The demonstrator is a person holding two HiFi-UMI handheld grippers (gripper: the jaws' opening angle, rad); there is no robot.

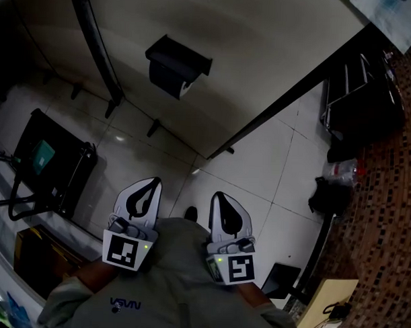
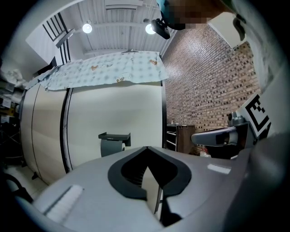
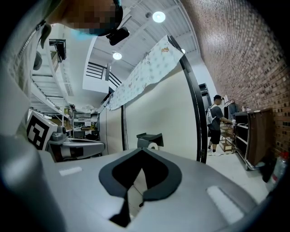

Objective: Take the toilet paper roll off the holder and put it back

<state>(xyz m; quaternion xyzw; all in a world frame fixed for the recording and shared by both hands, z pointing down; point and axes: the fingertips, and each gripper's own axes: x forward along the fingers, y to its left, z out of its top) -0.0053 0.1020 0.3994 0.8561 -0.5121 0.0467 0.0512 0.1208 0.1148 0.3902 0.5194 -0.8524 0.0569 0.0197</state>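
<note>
We see the left gripper (image 1: 152,182) and the right gripper (image 1: 218,195) held close in front of the body, side by side and a little apart, both pointing toward the cream wall (image 1: 263,54). In its own view the left gripper has its two jaws clenched together, tip against tip, and nothing is between them. The right gripper is the same: its jaws are pressed together and it is empty. The toilet paper roll (image 1: 186,90) sits in the black holder (image 1: 177,57), which is fixed on the cream wall, well apart from both grippers. The holder has a flat black cover over the roll, and in the head view only the white end of the roll shows under it. Below the wall we see the pale tiled floor (image 1: 286,163). A brick wall (image 2: 208,77) stands to the right of the cream wall, and a clear plastic bottle (image 1: 341,170) is on the floor near it. A patterned cloth (image 2: 104,68) hangs over the top edge of the cream wall. In the right gripper view, a person (image 3: 216,123) with a backpack stands far behind, beside dark shelves (image 3: 247,136).
</note>
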